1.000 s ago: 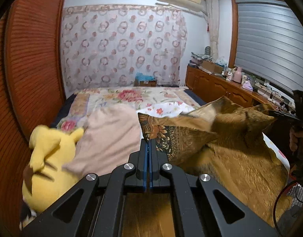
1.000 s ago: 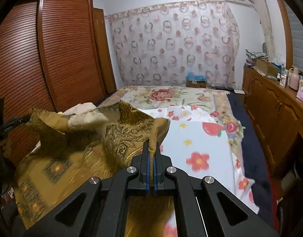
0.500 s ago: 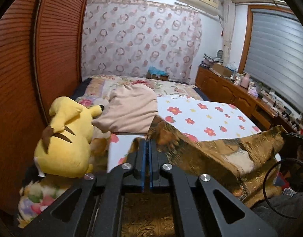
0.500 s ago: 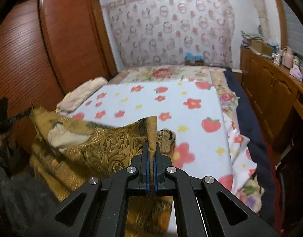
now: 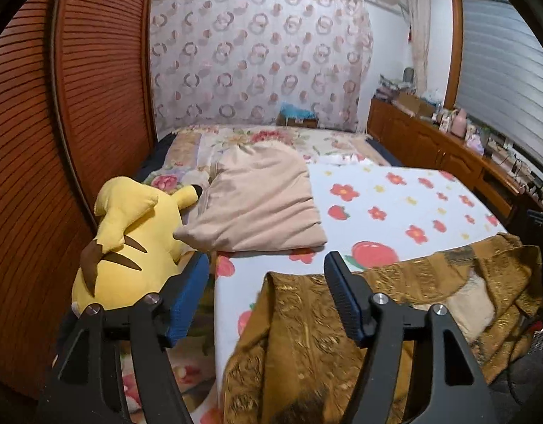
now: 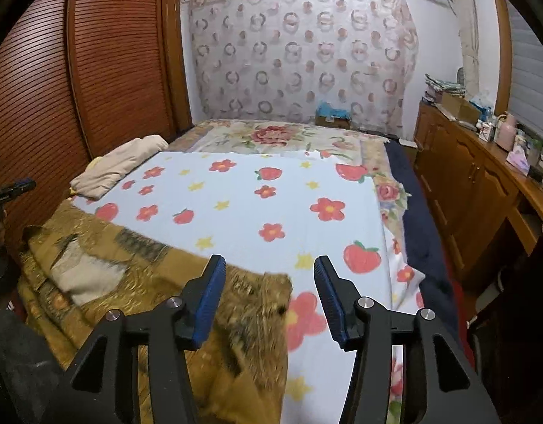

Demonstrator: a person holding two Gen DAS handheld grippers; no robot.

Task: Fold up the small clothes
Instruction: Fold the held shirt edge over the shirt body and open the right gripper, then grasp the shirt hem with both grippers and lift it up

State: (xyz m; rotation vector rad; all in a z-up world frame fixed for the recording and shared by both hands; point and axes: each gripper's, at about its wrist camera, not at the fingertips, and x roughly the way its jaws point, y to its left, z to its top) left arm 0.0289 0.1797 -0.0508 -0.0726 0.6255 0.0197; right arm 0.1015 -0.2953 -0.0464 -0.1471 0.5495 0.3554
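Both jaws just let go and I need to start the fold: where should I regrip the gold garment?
Take the gold garment by the near corners lying between each set of open jaws: left gripper on its corner, right gripper on the blurred corner. Come in from the bed's near edge, low and flat, since the cloth drapes over that edge and the corners stick up.

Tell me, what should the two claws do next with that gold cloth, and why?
Probably close again on the near corners of the gold patterned garment and spread it flat. Both the left claw and the right claw are open, holding nothing, and the garment lies bunched at the near edge of the flowery sheet, partly hanging off, not yet folded.
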